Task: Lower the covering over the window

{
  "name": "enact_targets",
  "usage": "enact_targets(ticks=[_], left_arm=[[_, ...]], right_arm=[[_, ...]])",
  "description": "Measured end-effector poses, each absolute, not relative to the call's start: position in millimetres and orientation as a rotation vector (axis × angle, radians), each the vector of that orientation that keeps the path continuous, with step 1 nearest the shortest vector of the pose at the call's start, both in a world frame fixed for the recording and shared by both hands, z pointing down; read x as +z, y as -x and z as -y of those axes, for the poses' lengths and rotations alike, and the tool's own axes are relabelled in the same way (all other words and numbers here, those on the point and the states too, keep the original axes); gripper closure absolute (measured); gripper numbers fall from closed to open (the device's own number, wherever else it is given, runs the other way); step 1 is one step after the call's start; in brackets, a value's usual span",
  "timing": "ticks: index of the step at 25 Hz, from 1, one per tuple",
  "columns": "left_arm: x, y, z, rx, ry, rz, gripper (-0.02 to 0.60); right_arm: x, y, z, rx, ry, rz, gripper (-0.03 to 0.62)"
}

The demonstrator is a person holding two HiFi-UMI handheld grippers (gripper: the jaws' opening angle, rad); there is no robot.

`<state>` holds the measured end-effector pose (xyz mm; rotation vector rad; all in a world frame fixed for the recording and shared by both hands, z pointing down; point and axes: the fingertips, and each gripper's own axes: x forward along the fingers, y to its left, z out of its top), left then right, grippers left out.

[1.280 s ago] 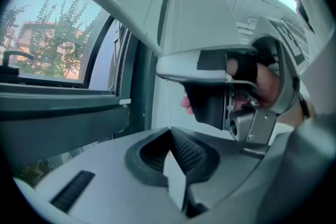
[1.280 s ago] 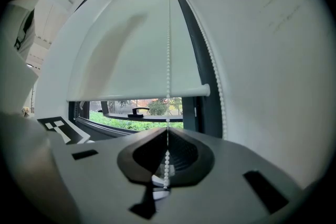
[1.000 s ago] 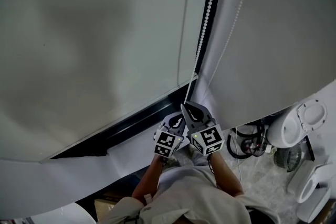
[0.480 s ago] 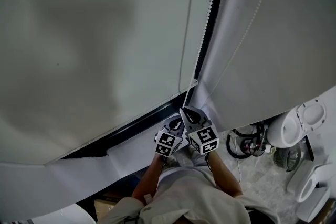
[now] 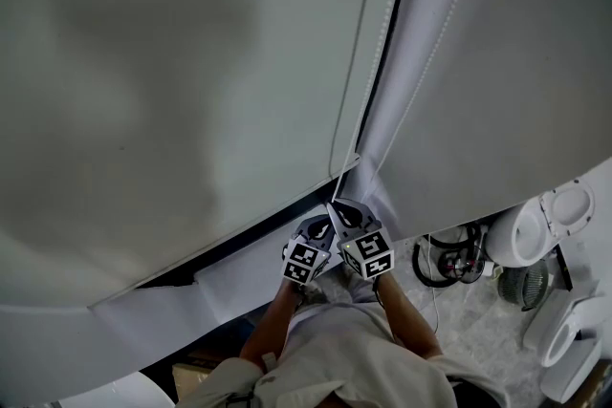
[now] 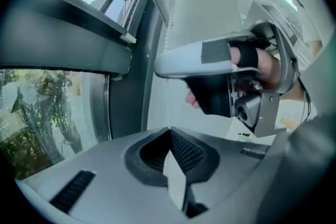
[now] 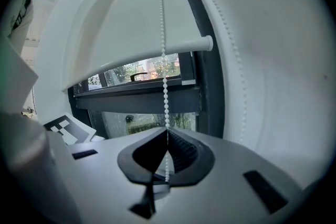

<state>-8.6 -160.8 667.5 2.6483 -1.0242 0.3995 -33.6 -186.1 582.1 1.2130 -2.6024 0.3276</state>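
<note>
A white bead chain (image 5: 381,43) hangs beside the grey roller blind (image 5: 172,72) and runs down to both grippers. My right gripper (image 7: 167,132) is shut on the chain (image 7: 165,86), and beads show below its pads. My left gripper (image 6: 169,131) is shut too, with the faint chain (image 6: 167,97) running down into its jaw tips. In the head view, the left gripper (image 5: 322,223) and right gripper (image 5: 337,205) sit side by side just under the blind's corner. The blind's bottom rail (image 7: 152,55) crosses the upper window, with glass (image 7: 147,118) showing beneath.
A dark window frame (image 5: 239,239) runs under the blind's hem. A second blind (image 5: 507,62) hangs at the right. On the floor at the right lie a white round-lidded fixture (image 5: 564,205), coiled cables (image 5: 445,258) and a small fan (image 5: 521,287).
Both grippers have sunk together along the chain. The blind's hem sits lower over the dark frame than before.
</note>
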Motion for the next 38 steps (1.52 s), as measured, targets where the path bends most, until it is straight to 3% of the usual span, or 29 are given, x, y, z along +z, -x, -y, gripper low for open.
enact_targets(ticks=[16, 21, 24, 38], left_arm=[[662, 9, 156, 0.399, -2.643, 1.065, 0.566], [657, 12, 149, 0.414, -2.64, 1.092, 0.555], [651, 17, 147, 0.374, -2.644, 1.112, 0.488], [566, 36, 129, 0.202, -2.719, 1.223, 0.485]], right_arm=[[581, 33, 178, 0.245, -1.206, 2.565, 0.589], [581, 30, 168, 0.195, -1.198, 2.542, 0.521], [577, 24, 162, 0.183, -1.216, 2.546, 0.483], [531, 0, 131, 0.141, -1.306, 2.617, 0.471]])
